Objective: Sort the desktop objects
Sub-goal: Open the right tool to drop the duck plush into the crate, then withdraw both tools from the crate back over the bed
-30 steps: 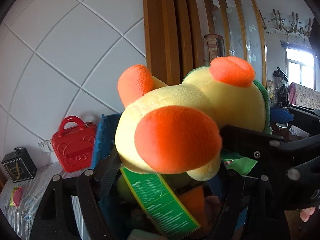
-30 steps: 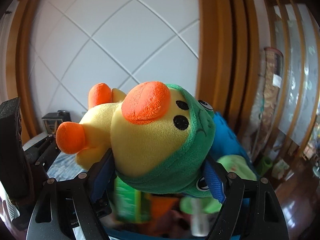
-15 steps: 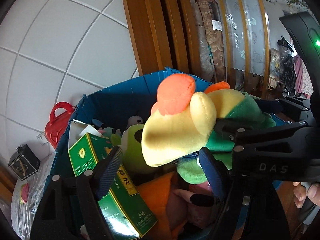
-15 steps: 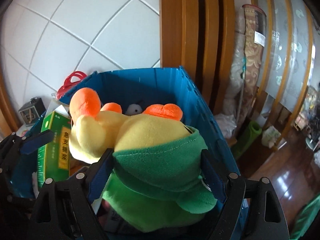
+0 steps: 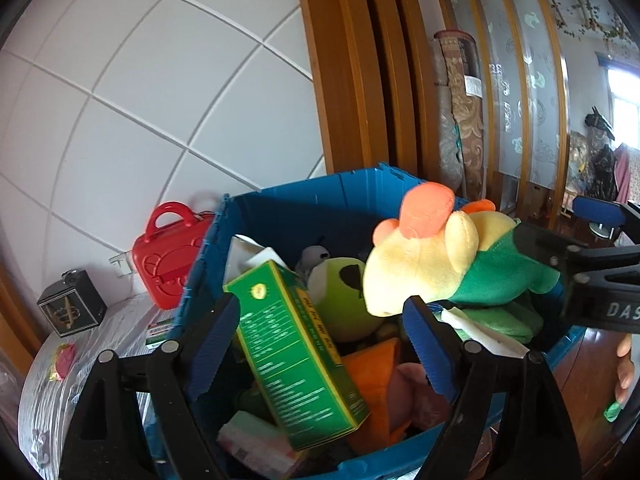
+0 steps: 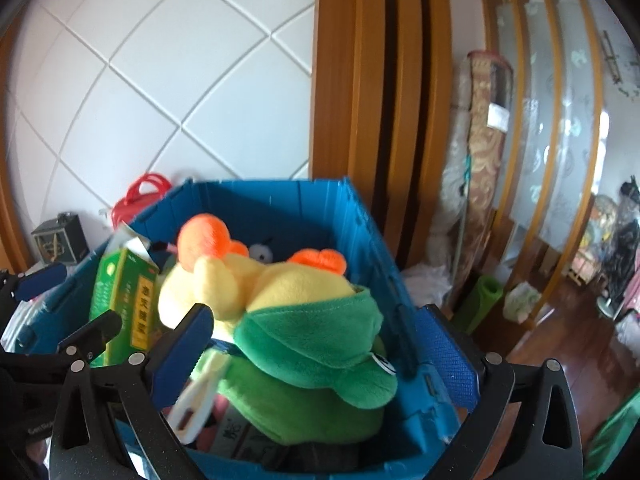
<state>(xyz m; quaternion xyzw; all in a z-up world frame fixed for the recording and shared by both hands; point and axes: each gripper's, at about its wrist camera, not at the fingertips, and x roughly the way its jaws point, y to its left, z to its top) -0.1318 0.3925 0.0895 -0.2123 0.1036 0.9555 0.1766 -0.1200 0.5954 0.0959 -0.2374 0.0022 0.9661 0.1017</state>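
A yellow duck plush (image 6: 280, 288) with orange feet and a green hood lies on top of the pile in the blue crate (image 6: 260, 196). My right gripper (image 6: 316, 320) straddles the hood; its jaws are opening and the pads stand clear of the plush. In the left wrist view the same plush (image 5: 420, 276) lies at the crate's right side. My left gripper (image 5: 320, 308) hovers over the blue crate (image 5: 304, 192), its jaws opening with nothing pressed between the pads. A green carton (image 5: 292, 352) leans in the pile below it.
The crate also holds a green one-eyed plush (image 5: 340, 296) and several soft items. A red toy case (image 5: 168, 256) and a black cube (image 5: 72, 304) stand left of it on a striped cloth (image 5: 80, 360). A hand (image 5: 624, 368) shows at the right edge.
The plush came down from in front of the cameras into the crate. The left gripper came off it first, then the right jaws widened and left it lying on the pile.
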